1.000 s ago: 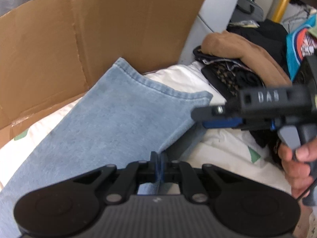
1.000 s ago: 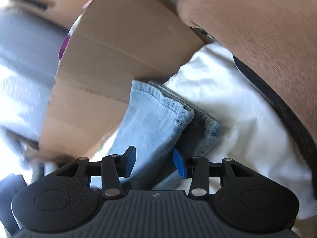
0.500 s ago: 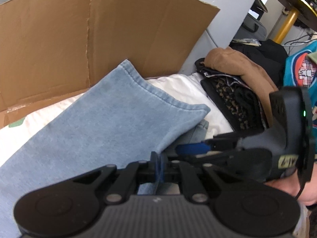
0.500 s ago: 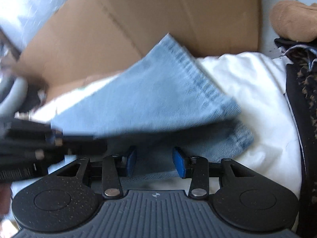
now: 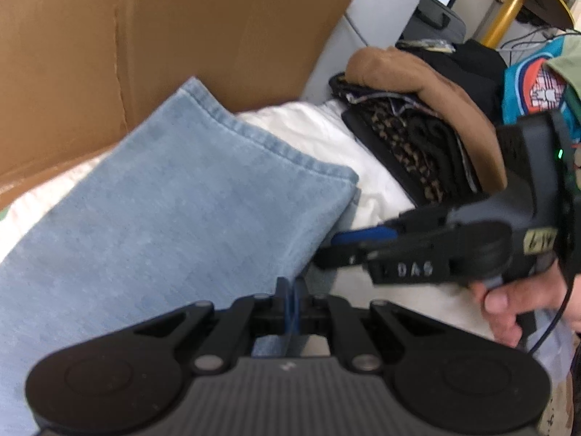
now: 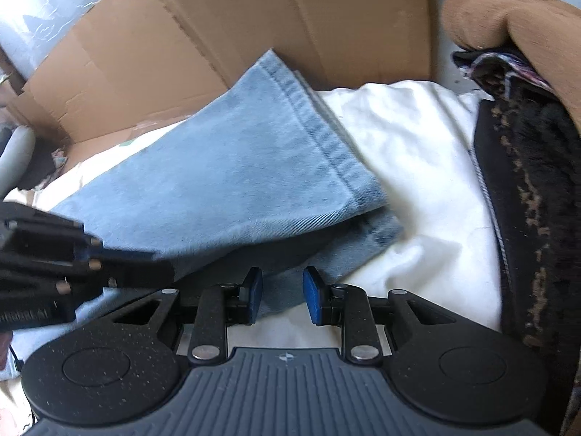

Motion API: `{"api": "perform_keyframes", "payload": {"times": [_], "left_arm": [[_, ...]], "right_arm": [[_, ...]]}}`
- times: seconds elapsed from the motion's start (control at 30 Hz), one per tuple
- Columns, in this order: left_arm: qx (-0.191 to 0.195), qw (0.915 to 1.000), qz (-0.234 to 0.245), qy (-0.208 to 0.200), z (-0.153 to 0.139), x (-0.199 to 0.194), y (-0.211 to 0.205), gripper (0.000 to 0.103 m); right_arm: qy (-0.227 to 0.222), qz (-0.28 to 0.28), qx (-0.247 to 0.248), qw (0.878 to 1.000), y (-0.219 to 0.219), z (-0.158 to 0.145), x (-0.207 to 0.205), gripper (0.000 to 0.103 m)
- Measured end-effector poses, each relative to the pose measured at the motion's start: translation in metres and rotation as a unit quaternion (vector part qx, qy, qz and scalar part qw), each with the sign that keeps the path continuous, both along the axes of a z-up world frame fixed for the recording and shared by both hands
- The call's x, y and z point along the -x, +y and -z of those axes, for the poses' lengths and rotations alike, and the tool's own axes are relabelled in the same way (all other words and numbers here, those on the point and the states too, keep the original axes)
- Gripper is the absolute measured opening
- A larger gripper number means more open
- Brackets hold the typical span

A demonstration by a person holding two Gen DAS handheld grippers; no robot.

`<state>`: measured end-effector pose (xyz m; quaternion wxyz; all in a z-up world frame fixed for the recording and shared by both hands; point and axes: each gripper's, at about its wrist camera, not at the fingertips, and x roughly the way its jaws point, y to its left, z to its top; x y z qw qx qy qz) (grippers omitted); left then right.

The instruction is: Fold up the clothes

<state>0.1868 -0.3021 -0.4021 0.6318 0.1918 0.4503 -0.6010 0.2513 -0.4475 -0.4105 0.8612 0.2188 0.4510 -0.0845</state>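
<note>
- The light blue jeans (image 5: 174, 210) lie on a white sheet (image 5: 323, 134), with one hemmed leg end folded over a second layer of denim whose lower hem (image 6: 381, 232) pokes out beneath it in the right wrist view.
- Against a second ago, the top leg end sits flatter and reaches further across the sheet; in the right wrist view it was then a narrow, bunched double fold seen at a steep tilt, and now the view is squared up to it.
- The left gripper (image 5: 290, 298) is clenched, its blue pads pressed together on the near edge of the jeans, as they were a second ago.
- The right gripper (image 6: 281, 296) is closing: its pads stand nearer each other than a second ago, with the lower denim layer lying between them, though they are not seen pressing on it.
- In the left wrist view the right gripper has come in low beside the fold, nearer the cloth than before, held by a hand (image 5: 515, 301).
- Count: one pair of jeans, two grippers, one visible hand.
- Around them: one brown cardboard box (image 5: 145, 36) standing open behind the jeans, and one heap of clothes (image 5: 417, 116) to the right, with a tan garment on top and dark patterned pieces below.
</note>
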Motion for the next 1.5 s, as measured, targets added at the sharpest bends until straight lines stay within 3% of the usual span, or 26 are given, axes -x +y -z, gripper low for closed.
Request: {"api": "perform_keyframes", "payload": {"times": [0.3,0.5,0.73,1.0,1.2,1.27,1.33,1.43,1.5], "left_arm": [[-0.002,0.9997,0.009,0.021,0.022,0.007,-0.006,0.002],[0.004,0.9989,0.036,0.029,-0.001,0.004,0.009,0.008],[-0.007,0.9998,-0.001,-0.017,-0.033,-0.024,0.064,0.028],[-0.038,0.9939,-0.061,-0.083,-0.061,-0.077,0.128,0.029],[-0.060,0.9860,-0.067,-0.140,-0.080,-0.102,0.163,0.029],[-0.069,0.9837,-0.059,-0.156,-0.084,-0.104,0.174,0.029],[-0.077,0.9825,-0.048,-0.163,-0.084,-0.102,0.184,0.029],[-0.091,0.9834,-0.032,-0.154,-0.077,-0.090,0.195,0.029],[-0.095,0.9848,-0.030,-0.142,-0.069,-0.078,0.204,0.035]], "right_arm": [[0.014,0.040,0.005,0.999,-0.010,-0.008,0.011,0.033],[0.002,0.052,-0.015,0.999,-0.011,-0.017,0.022,0.033],[-0.027,0.054,-0.045,0.997,-0.006,-0.022,0.019,0.034],[-0.026,0.103,-0.076,0.992,-0.019,-0.007,0.012,0.035],[-0.044,0.150,-0.106,0.982,-0.034,0.003,0.007,0.035],[-0.048,0.163,-0.104,0.980,-0.040,0.004,0.006,0.031],[-0.041,0.166,-0.091,0.981,-0.042,0.005,0.003,0.011],[-0.044,0.165,-0.086,0.982,-0.041,0.006,0.002,0.004],[-0.045,0.167,-0.084,0.981,-0.040,0.006,0.004,0.003]]}}
